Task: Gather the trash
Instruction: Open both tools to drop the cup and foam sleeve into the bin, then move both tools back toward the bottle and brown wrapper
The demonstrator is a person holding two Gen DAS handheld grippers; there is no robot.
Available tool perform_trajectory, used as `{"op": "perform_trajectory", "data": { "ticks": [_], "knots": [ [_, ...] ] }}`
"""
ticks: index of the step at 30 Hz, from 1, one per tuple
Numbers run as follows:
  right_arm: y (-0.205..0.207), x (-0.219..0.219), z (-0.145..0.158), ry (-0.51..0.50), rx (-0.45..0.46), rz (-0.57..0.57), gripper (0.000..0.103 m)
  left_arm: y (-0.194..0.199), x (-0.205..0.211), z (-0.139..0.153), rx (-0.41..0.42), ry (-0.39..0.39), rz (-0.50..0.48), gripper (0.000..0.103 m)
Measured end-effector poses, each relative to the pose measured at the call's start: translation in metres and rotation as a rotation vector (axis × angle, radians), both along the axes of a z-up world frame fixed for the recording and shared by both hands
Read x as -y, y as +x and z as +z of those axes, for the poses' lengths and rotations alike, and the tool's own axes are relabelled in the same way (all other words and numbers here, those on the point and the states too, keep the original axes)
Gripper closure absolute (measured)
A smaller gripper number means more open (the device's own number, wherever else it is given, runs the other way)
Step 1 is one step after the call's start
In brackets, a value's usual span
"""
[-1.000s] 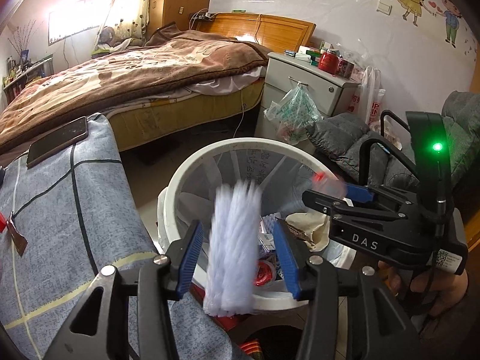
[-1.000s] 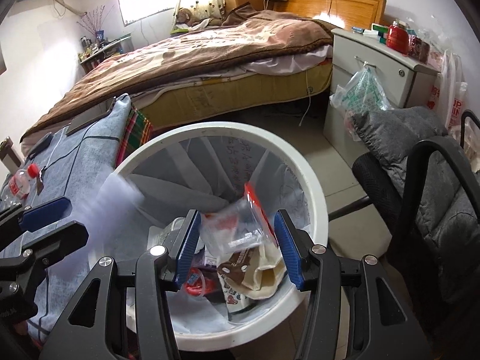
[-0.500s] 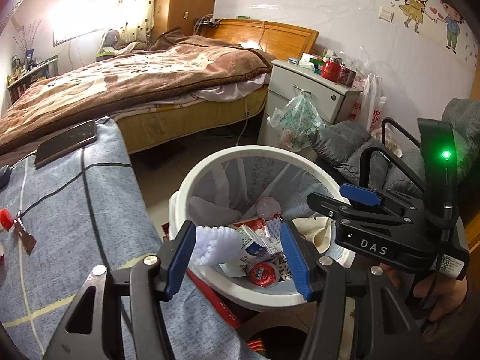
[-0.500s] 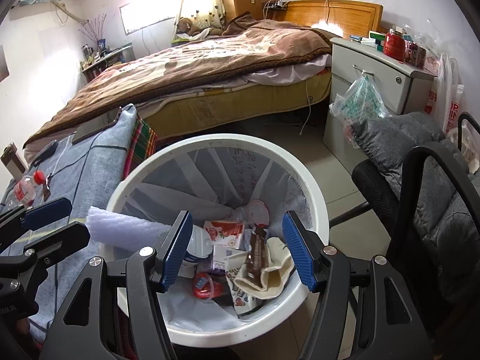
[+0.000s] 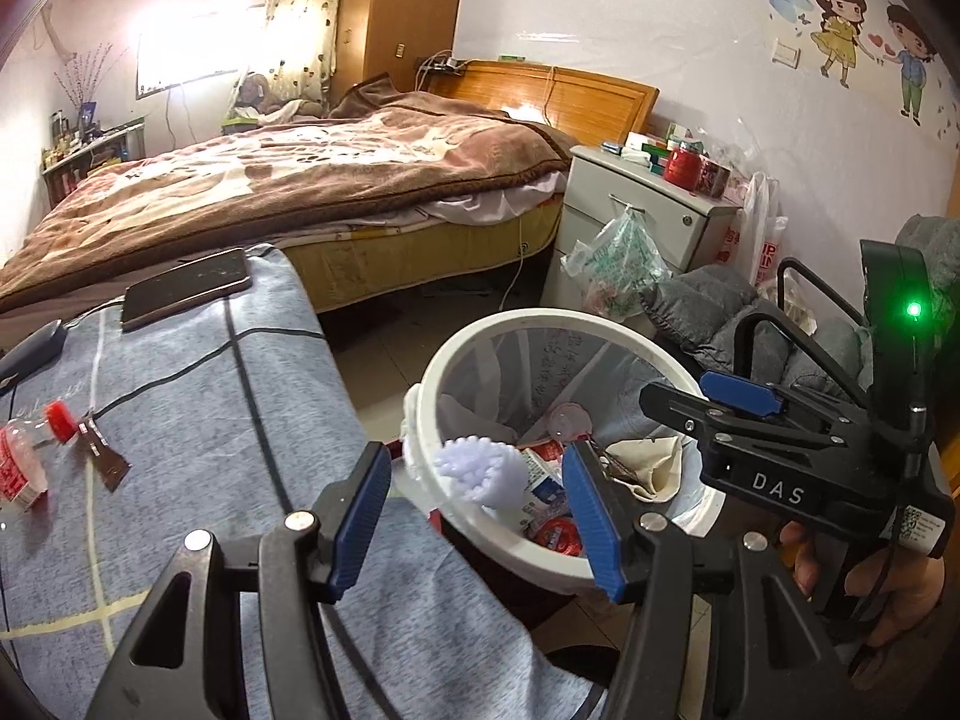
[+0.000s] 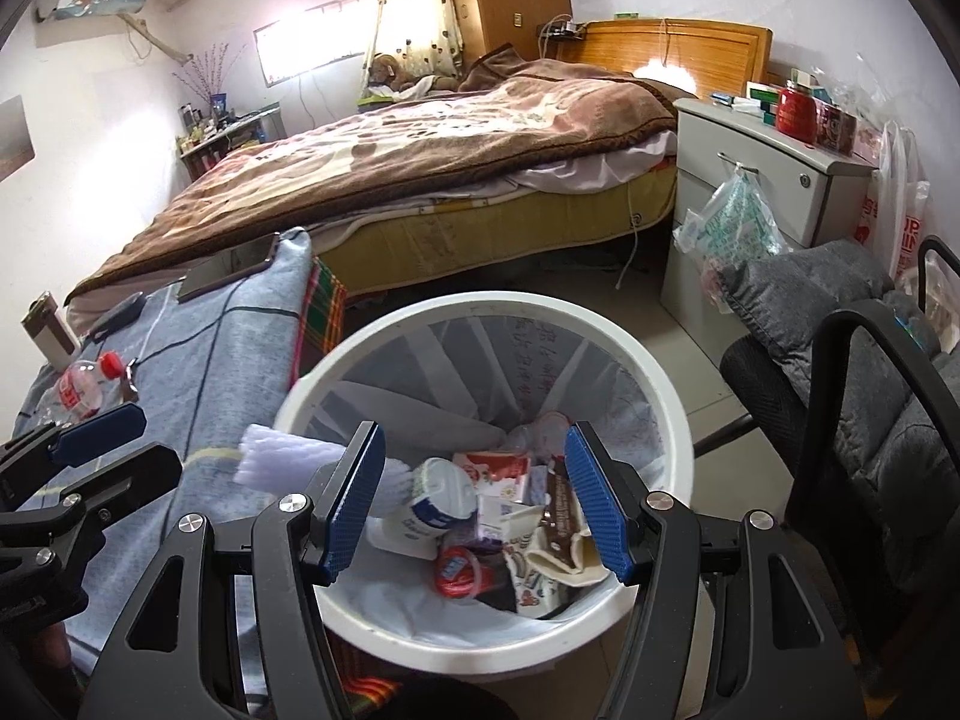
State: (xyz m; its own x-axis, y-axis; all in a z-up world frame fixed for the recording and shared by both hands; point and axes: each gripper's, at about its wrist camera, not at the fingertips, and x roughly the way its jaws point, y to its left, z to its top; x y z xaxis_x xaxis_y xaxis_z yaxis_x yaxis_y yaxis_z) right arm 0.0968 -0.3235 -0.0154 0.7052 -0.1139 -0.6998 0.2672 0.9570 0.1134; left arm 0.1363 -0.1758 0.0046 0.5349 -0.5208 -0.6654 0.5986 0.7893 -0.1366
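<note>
Since a second ago the white foam sleeve (image 5: 480,468) has left my left gripper (image 5: 477,516): it was upright between the blue pads, and now it lies tipped over the near left rim of the white trash bin (image 5: 606,324), one ribbed end facing the left camera. The left jaws have just been opening and now stand apart with nothing pressed between them; the foam shows in the gap but beyond the pads, clear of them. In the right wrist view the foam sleeve (image 6: 288,459) pokes out at lower left of centre, its far end behind the left pad of my right gripper (image 6: 474,501). Those jaws have also just been opening and stand wide and empty over the bin's mouth; the clear packet they framed earlier has dropped in.

Inside the bin (image 6: 666,396), lower centre of the frame, I see a white cup (image 6: 435,501), a red lid (image 6: 459,570) and a brown wrapper (image 6: 561,507) on the liner. At left, the blue cloth (image 5: 198,420) carries a phone (image 5: 186,288) and a small bottle (image 6: 84,387) with a red cap.
</note>
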Motion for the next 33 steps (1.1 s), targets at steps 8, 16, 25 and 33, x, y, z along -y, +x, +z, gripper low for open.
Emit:
{"op": "perform_trajectory", "data": {
  "ticks": [8,16,25,33],
  "knots": [
    [0.006,-0.023,0.007,-0.001,0.026,0.045,0.039,0.000,-0.030,0.006,0.029,-0.009,0.052,0.041],
    [0.014,-0.051,0.011,-0.005,0.046,0.098,0.039,0.006,-0.070,0.010,0.045,-0.017,0.125,0.041],
    [0.023,-0.090,0.016,0.013,0.080,0.178,0.039,0.013,-0.122,0.009,0.056,-0.016,0.213,0.041],
    [0.040,-0.134,0.015,0.018,0.087,0.277,0.039,0.023,-0.189,0.004,0.060,0.004,0.343,0.040]
  ]
}}
